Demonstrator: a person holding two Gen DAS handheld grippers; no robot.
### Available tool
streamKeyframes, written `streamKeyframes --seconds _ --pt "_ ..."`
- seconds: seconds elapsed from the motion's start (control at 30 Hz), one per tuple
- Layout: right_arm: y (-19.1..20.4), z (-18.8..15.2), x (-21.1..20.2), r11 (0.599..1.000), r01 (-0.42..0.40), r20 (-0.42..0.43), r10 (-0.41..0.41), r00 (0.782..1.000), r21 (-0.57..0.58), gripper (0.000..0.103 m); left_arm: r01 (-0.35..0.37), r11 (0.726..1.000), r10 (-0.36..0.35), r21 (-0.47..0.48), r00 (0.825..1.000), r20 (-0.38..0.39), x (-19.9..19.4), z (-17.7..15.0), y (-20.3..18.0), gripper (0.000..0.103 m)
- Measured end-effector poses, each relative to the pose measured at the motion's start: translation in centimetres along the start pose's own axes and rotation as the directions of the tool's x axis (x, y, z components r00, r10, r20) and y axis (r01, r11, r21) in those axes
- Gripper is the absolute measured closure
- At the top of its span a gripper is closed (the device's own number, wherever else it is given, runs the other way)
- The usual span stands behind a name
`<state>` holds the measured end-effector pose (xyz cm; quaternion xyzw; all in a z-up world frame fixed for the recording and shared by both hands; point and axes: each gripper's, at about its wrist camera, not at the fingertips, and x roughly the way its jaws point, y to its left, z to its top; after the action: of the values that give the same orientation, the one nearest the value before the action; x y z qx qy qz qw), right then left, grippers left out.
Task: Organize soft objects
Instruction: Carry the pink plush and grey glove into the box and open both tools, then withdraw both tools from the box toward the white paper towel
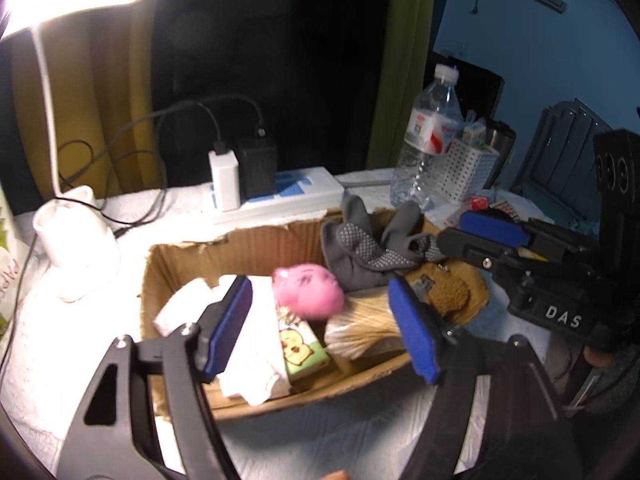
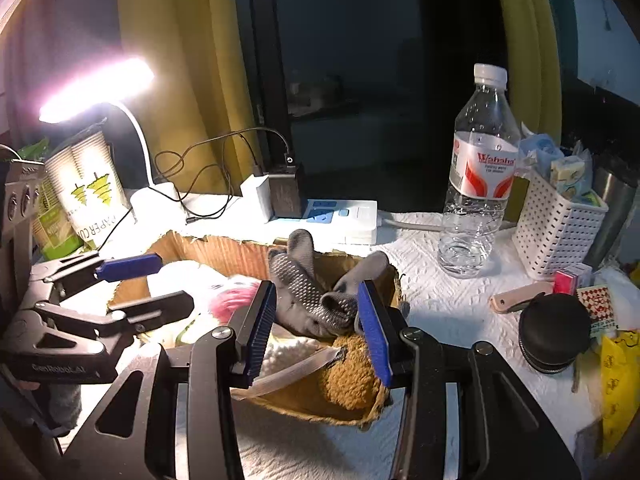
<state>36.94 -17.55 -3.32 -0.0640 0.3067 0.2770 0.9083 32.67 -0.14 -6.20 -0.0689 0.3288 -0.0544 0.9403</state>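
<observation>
The left gripper [image 1: 320, 300] is held spread, nothing between its blue pads, above the middle of the cardboard box [image 1: 240, 248]. The right gripper [image 2: 318, 332] is likewise spread and empty, poised over the box's right end, just short of the grey sock [image 2: 304, 292]. Inside the box are seen a pink plush toy [image 1: 310, 290], folded white cloth [image 1: 256, 344], a brown fuzzy item [image 2: 352, 376] and the sock, which is draped partly over the far wall. The gathering is judged largely done; tucking the sock in appears left. Both tools are angled downward into the box.
</observation>
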Motion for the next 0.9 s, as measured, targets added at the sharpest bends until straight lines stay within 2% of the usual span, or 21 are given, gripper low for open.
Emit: streamKeyframes --seconds 0.47,0.9 --pt "3.8 -1.1 -5.9 1.000 0.010 0.024 -0.010 1.000 -0.028 0.058 -0.001 1.000 0.001 -0.010 0.998 0.070 -7.1 -1.6 0.1 0.029" --pt "7.3 -3.7 -8.5 0.999 -0.010 0.004 0.010 1.000 -0.035 0.057 -0.007 1.000 0.010 -0.030 0.995 0.101 -11.8 -4.9 0.4 0.029"
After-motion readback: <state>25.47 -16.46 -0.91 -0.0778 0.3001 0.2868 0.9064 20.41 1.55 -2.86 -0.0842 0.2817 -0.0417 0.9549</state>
